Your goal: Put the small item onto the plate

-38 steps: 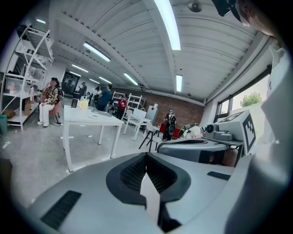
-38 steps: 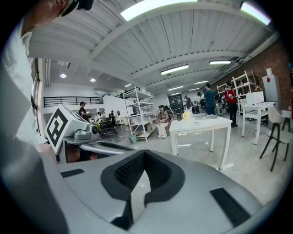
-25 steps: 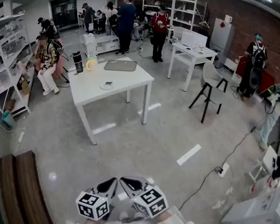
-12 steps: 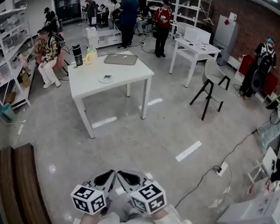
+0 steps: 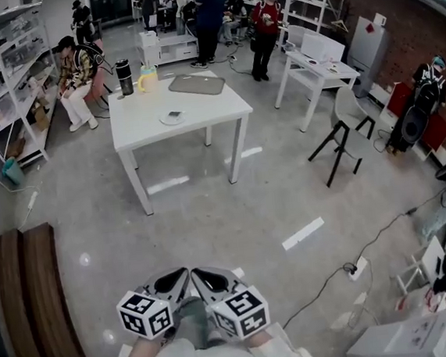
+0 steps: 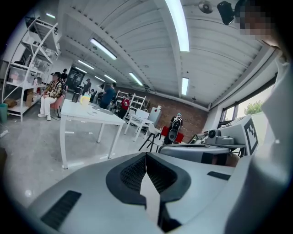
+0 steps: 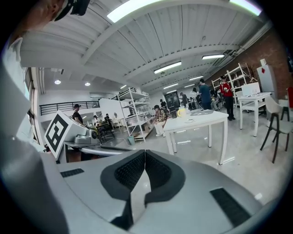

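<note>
right tool (image 7: pixel 145 155) closed and empty, white table (image 7: pixel 203 121) ahead, plate (image 7: pixel 189 120) on it

White table (image 5: pixel 201 113) nearer (slightly larger)

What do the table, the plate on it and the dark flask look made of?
Table: white matte top and legs, probably laminate or painted metal. Plate: small, white, ceramic or plastic; too far to tell. Flask: dark body, paler ends, possibly coated metal.
</note>
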### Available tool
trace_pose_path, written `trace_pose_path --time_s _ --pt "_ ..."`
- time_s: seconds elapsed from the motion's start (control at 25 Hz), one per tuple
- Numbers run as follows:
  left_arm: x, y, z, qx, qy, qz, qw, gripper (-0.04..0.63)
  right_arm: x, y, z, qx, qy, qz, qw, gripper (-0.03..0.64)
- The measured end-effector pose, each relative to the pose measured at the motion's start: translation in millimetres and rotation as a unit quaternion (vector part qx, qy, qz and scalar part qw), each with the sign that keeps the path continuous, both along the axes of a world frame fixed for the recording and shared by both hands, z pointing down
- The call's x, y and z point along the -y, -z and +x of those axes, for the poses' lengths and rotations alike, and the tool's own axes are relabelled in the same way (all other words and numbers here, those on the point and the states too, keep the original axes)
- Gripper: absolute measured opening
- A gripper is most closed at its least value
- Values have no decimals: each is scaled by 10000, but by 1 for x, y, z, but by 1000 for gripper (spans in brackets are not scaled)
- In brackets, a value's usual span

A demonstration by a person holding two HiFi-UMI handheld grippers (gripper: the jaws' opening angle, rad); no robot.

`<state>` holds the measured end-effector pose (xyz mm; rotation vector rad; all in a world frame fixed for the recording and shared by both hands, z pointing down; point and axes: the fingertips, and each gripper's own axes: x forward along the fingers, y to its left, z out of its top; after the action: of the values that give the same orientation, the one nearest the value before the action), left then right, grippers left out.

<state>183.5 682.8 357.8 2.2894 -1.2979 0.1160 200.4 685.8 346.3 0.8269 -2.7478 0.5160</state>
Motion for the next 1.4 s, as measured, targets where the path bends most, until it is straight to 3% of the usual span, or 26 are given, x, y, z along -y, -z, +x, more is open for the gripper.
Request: trace_pose_path --time_s 0.28,0.64,0.96,1.4 --pt "88 5 -51 -6 -7 -6 10000 11 91 1 -44 -95 -184 40 9998 15" --pt "209 24 -121 210 -228 259 9992 11 211 18 -110 -13 -565 251 9981 15" --pt "262 21 -160 53 -297 120 9995 11 271 15 -140 -124 -726 117 9972 15" --pt "338 1 -196 -59 -78 -122 9999 11 359 2 -162 -103 -773 61 9969 15"
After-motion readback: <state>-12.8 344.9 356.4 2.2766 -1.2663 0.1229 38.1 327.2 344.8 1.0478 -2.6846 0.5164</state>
